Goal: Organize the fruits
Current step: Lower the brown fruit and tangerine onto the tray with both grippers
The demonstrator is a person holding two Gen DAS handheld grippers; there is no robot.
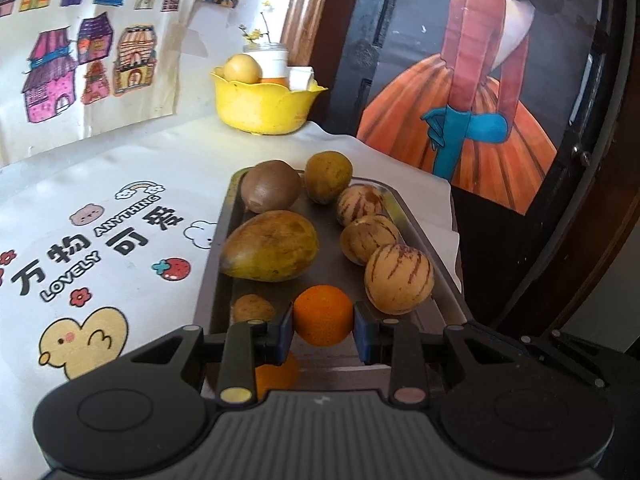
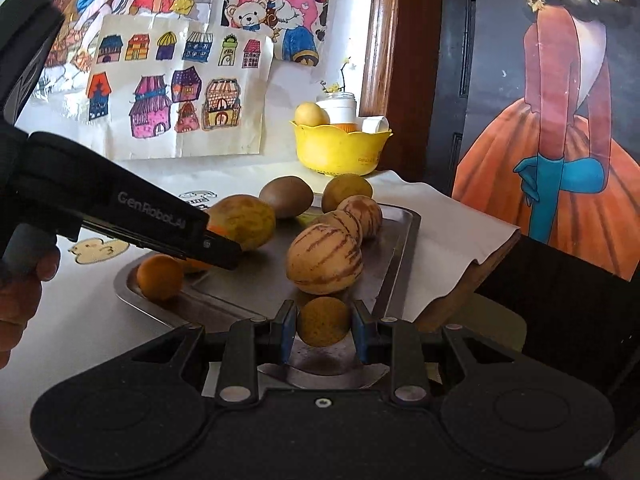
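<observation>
Printed white tablecloth (image 1: 120, 184) under metal tray (image 1: 404, 204), drawings (image 2: 180, 92) behind.

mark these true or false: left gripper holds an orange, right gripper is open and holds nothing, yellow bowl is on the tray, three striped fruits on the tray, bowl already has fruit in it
1. The left gripper holds an orange. True.
2. The right gripper is open and holds nothing. False: its fingers are closed on a small brownish round fruit.
3. The yellow bowl sits on the metal tray. False: it stands apart from the tray, farther back on the white tablecloth.
4. Three striped fruits lie on the tray. True: they line its right side, the nearest striped fruit being the largest in view.
5. The bowl already holds fruit. True: a pale yellow fruit shows above its rim.
</observation>
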